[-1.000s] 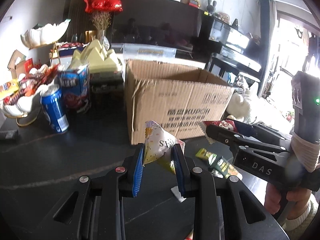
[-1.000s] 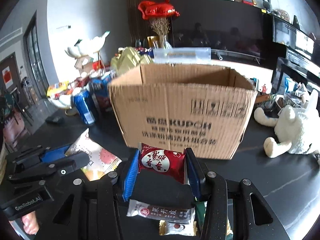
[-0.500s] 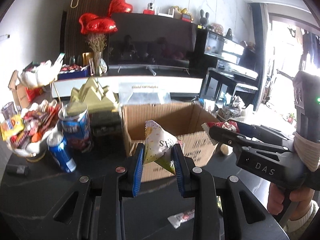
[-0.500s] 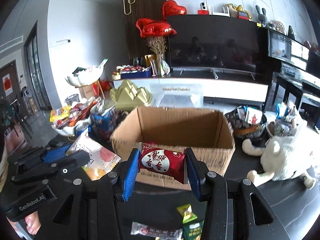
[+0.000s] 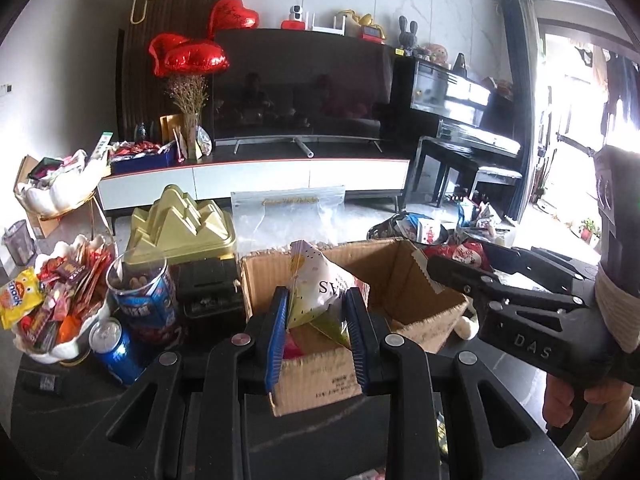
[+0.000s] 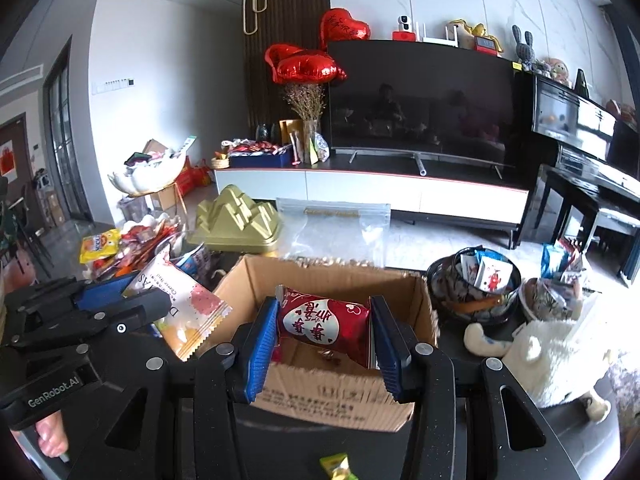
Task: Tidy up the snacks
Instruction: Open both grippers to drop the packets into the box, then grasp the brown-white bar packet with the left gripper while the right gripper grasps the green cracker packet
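The left gripper [image 5: 316, 326] was clenched on a white snack packet printed with pink and yellow patches [image 5: 320, 292], its blue ribbed pads [image 5: 277, 336] pressing both sides, and held it above the open brown corrugated cardboard box [image 5: 404, 280] on the dark tabletop [image 5: 80, 412]. The right gripper [image 6: 324, 336] was likewise closed around a glossy red snack packet bearing a white heart label [image 6: 326, 324], which hung over the same box's near edge. In the right wrist view the white packet showed to the left of the box, just beside its corner. A small pink item lay inside the box; what it was could not be told. Left of the box stood a blue drink can [image 5: 114, 350], a blue snack tub [image 5: 142, 292], and a white shell-shaped bowl heaped with sweets [image 5: 60, 350]. A white plush toy [image 6: 556, 356] lay to the right
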The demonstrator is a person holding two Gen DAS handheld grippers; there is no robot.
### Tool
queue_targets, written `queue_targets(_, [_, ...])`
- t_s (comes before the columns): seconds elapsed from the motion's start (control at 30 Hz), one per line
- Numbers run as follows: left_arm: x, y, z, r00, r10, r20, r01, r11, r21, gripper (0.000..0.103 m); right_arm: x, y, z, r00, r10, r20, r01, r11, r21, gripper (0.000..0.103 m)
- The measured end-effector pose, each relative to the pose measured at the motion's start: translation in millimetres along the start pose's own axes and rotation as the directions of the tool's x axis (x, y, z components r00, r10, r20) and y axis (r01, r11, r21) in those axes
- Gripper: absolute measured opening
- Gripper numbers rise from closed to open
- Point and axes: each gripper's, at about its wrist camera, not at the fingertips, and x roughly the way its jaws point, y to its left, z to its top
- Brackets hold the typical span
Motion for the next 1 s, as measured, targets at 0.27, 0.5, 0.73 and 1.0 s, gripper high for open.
queue_targets(0.27, [42,2,16,0.999,0.026,-0.021,-0.026,1.0,0.003,0.031,34,-13,7,1.0,-0.006,-0.021,0.006,1.0,0.01,0.048])
queue_targets(0.5, [41,-2,10,0.997,0.081,-0.013,-0.081,0.996,0.028,0.055,33,-21,0,0.997,-0.075,-0.013,0.075,0.997,0.019,0.071])
queue_targets(0.73, [5,-16,-8,0.998,0.06,0.016,-0.061,0.997,0.049,0.059,-6,-12,-15,0.995,-0.095,0.025,0.096,0.995,-0.026,0.071])
queue_targets(1.0, [-42,-43,-25,0.999,0.027,0.039,-0.03,0.996,0.087,0.063,-60,-8,-32,0.994,-0.091,0.054,0.092,0.995,-0.022,0.071])
